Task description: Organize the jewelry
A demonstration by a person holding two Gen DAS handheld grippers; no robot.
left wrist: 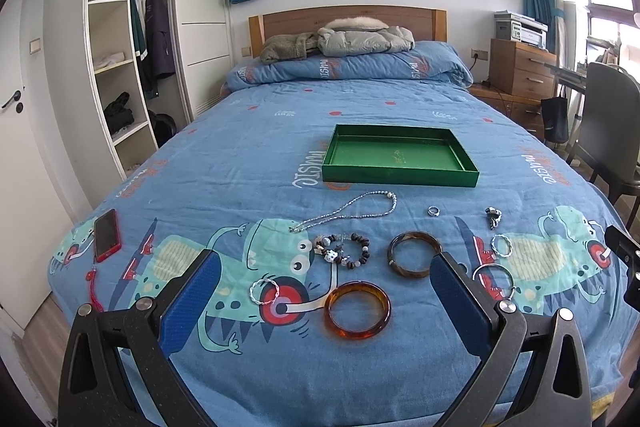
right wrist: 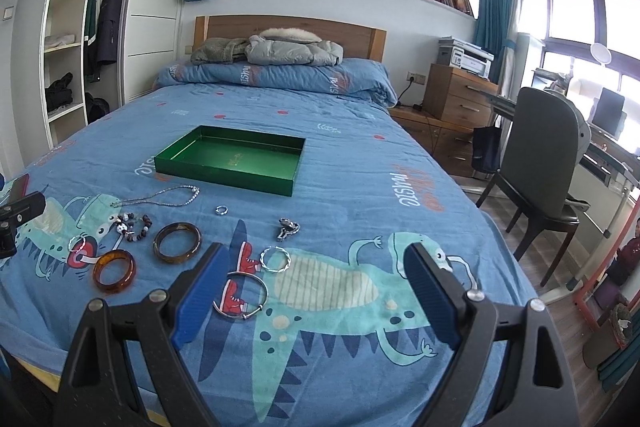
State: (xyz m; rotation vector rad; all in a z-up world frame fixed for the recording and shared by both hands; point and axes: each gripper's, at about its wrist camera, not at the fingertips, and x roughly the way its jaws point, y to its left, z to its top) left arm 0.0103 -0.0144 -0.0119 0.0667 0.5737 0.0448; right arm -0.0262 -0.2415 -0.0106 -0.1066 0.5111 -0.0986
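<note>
Left wrist view: the left gripper (left wrist: 326, 277) has its fingers (left wrist: 192, 301) spread wide and empty, low in the frame. Between them on the bed (left wrist: 240, 155) lies an amber bangle (left wrist: 357, 310), with a darker bangle (left wrist: 416, 253) and a beaded bracelet (left wrist: 342, 251) above it. The green tray (left wrist: 400, 177) sits empty at centre, a silver necklace (left wrist: 348, 211) just below it.

Right wrist view: the right gripper (right wrist: 316, 289) is likewise wide and empty. A thin silver bangle (right wrist: 242, 294) lies beside its left finger, a twisted silver ring (right wrist: 275, 259) just above; the tray is upper left of centre.
</note>
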